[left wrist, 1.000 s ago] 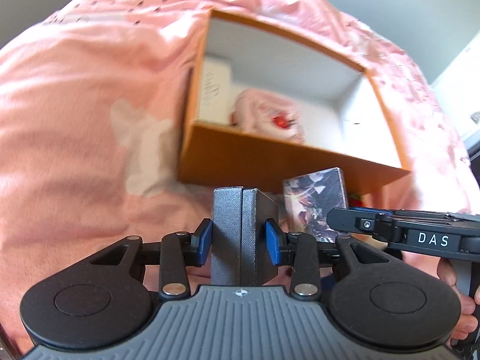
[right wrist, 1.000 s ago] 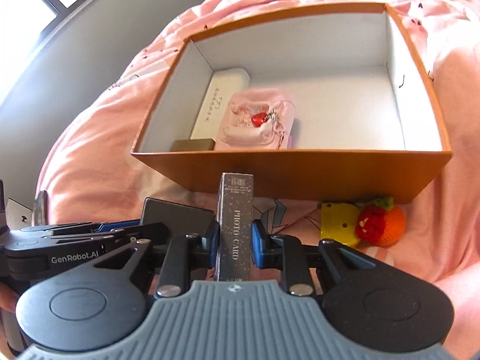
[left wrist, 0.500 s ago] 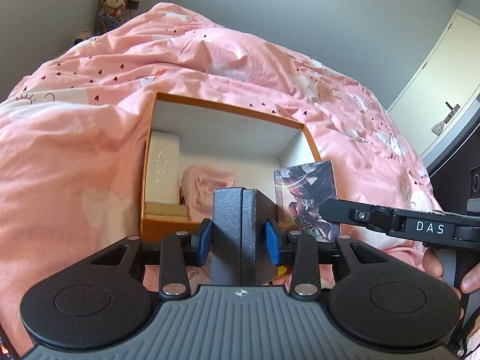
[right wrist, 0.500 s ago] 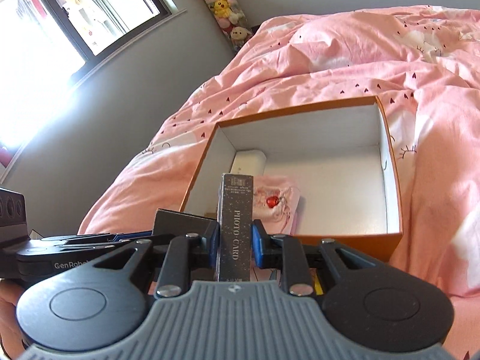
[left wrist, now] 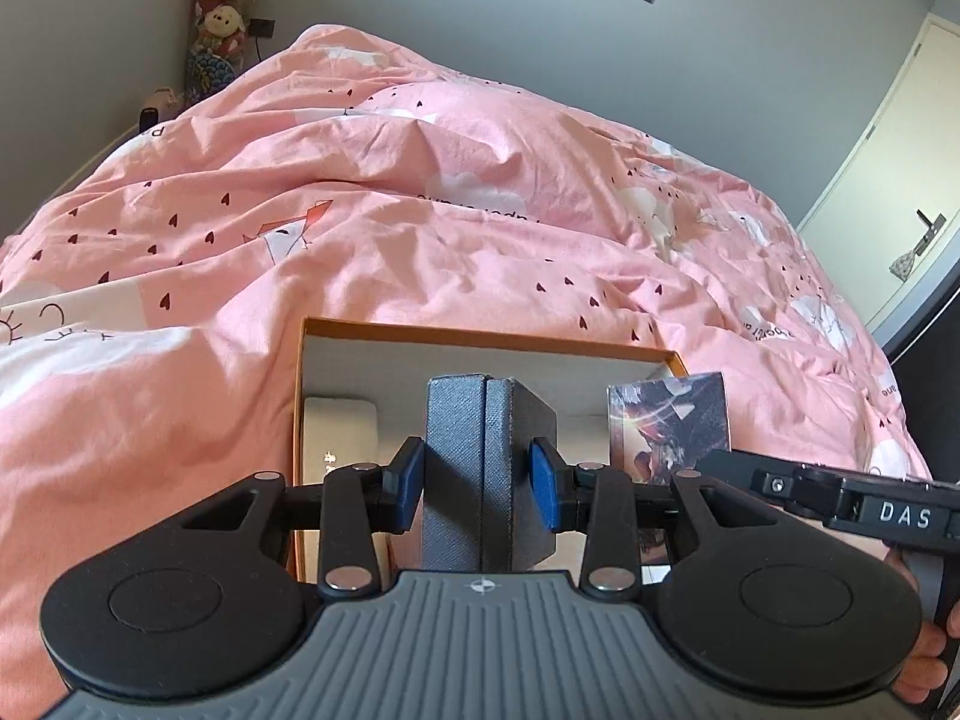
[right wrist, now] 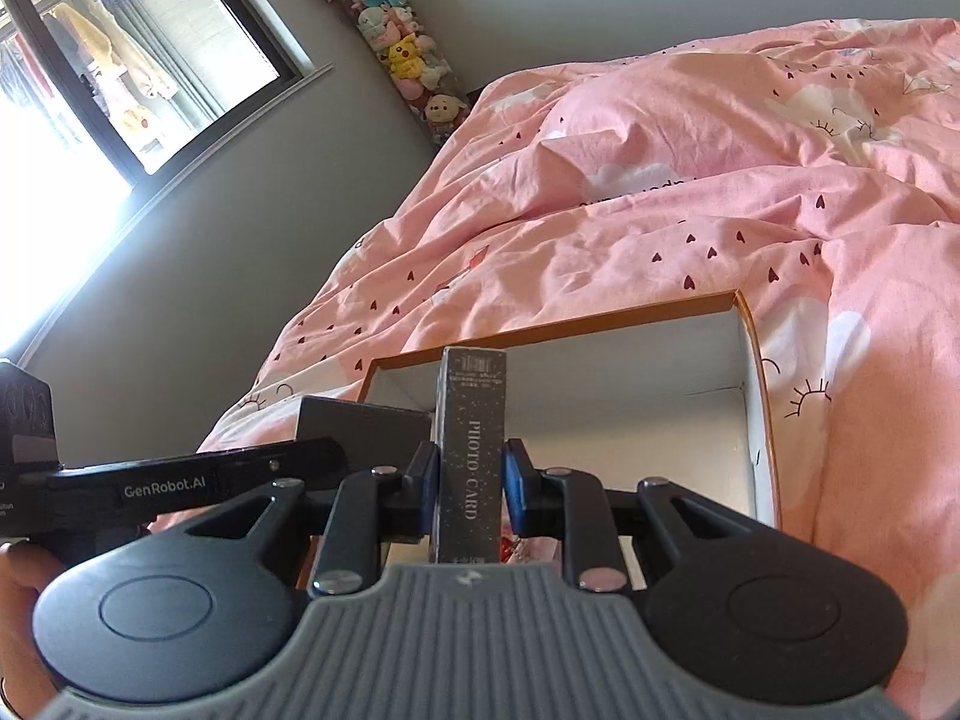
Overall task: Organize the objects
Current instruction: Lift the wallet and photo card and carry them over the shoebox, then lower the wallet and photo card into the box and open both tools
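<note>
The left gripper point(left wrist: 478, 483) clamps a dark grey box point(left wrist: 487, 468); the right gripper point(right wrist: 470, 480) pinches the photo-card box point(right wrist: 471, 450). Both have risen – the orange box point(left wrist: 480, 339) (at 12 o'clock) now sits lower, so drop-off looks next.

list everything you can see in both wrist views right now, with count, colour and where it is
storage box: 1, orange outside and white inside, open on the bed
duvet: 1, pink with dark hearts, covering the bed
dark grey box: 1, clamped in the left gripper
photo card box: 1, dark speckled, clamped in the right gripper
white case: 1, inside the storage box at its left wall
plush toys: several, mixed colours, stacked in the room corner
window: 1, dark frame, left wall
door: 1, pale, far right
left gripper: 1, black with blue pads
right gripper: 1, black with blue pads
</note>
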The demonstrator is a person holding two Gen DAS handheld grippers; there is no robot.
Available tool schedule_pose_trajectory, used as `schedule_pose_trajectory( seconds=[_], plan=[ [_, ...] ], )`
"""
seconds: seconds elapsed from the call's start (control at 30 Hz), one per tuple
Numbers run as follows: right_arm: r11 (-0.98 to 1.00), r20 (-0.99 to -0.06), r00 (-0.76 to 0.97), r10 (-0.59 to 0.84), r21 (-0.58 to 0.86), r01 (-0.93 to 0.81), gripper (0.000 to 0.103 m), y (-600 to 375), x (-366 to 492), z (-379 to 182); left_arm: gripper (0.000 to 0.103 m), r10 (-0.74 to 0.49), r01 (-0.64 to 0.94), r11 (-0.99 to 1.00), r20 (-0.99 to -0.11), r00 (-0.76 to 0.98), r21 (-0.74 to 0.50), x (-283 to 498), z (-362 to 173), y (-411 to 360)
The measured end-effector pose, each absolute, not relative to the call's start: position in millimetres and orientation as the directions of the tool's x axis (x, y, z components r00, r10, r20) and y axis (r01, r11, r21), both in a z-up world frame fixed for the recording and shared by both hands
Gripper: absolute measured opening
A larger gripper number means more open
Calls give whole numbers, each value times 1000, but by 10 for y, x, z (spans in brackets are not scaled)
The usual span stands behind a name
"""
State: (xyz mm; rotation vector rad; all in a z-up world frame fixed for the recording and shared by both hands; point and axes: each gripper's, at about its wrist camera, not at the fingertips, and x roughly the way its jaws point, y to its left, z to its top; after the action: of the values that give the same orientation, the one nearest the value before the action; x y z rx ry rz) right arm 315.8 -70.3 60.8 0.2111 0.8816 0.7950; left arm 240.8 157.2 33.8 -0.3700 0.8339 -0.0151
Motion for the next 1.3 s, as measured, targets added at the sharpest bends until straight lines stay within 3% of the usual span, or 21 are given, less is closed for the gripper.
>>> schedule_pose_trajectory(
  seconds=[0.23, 0.67, 0.87, 1.07, 1.3],
  plan=[
    [753, -647, 409, 644, 440, -490, 24, -582, 3599, 341, 42, -215, -161, 896, -722, 657, -414, 2910, -65, 1634],
    [801, -738, 347, 579, 434, -413, 24, -417, 4124, -243, 43, -242, -223, 885, -812, 530, -409, 3327, -697, 1670],
    [806, -760, 320, 565, 426, -412, 24, -324, 4205, -360, 44, -213, -222, 901, -827, 521, -372, 3340, -703, 1671],
    [803, -772, 285, 569, 446, -395, 24, -291, 4258, -453, 58, -154, -190, 941, -851, 502, -282, 3330, -661, 1561],
    [798, -778, 254, 574, 462, -387, 24, -255, 4277, -524, 58, -122, -190, 949, -849, 514, -251, 3290, -568, 1554]
  ],
)
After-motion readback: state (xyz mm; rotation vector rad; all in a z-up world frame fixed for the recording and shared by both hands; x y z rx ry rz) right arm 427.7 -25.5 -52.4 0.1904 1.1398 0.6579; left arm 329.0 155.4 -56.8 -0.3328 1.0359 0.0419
